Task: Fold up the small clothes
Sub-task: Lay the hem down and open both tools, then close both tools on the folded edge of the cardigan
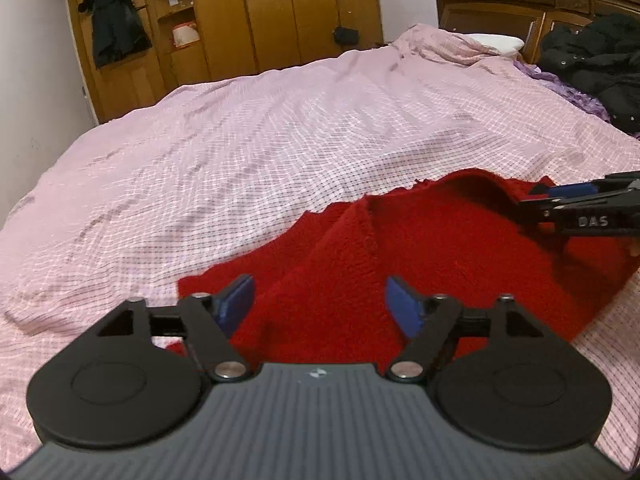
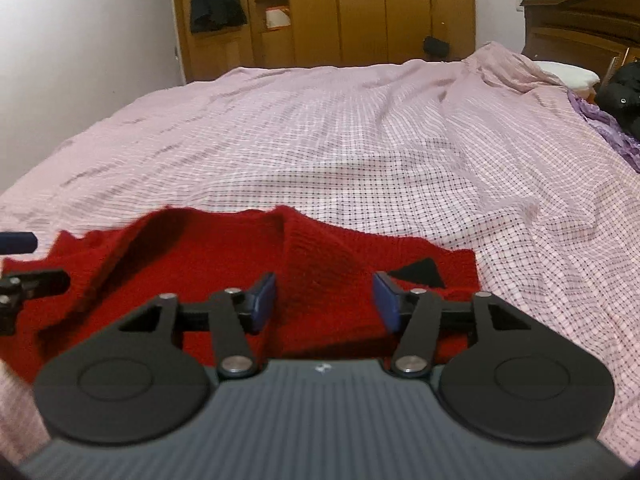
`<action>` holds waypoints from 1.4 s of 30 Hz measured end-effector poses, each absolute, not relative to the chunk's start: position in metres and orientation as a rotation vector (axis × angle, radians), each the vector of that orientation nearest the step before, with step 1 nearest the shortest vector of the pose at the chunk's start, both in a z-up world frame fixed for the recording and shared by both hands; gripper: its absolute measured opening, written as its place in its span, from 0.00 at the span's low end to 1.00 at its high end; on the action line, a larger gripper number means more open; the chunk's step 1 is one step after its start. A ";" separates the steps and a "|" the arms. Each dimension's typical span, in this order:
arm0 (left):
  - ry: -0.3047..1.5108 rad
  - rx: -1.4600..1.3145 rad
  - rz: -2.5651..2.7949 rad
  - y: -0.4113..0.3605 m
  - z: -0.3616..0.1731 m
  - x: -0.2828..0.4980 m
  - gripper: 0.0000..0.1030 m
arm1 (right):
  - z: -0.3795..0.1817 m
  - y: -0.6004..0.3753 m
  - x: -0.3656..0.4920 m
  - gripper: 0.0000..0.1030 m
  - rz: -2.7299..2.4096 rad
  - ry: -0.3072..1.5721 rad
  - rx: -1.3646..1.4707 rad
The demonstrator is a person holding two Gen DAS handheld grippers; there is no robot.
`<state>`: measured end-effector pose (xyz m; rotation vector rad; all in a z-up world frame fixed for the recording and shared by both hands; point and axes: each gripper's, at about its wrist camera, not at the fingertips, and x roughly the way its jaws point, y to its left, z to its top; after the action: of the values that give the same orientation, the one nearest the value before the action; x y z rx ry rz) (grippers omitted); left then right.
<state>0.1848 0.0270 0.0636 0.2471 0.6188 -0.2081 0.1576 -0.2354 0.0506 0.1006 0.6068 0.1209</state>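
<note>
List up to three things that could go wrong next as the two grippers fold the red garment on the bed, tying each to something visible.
1. Both the left gripper and the right gripper are open, so the raised ridge in the red garment may sag back before it is creased.
2. The checked bedsheet is wrinkled; a low pinch could catch it too.
3. The grippers work close together and might bump.
</note>
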 end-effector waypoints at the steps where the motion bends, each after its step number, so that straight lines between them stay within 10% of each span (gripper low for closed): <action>1: 0.620 0.251 -0.204 0.028 0.065 0.180 0.79 | 0.052 -0.237 0.154 0.55 0.128 0.606 0.099; 8: 0.631 0.252 -0.203 0.036 0.075 0.147 0.80 | 0.060 -0.249 0.121 0.69 0.165 0.588 0.081; 42: 0.600 0.614 -0.282 0.075 0.043 0.162 0.86 | 0.048 -0.253 0.156 0.69 0.214 0.545 -0.249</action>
<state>0.1621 0.0750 0.0435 0.6140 0.6002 -0.2825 0.1555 -0.2529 0.0480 -0.2494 0.5445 0.2139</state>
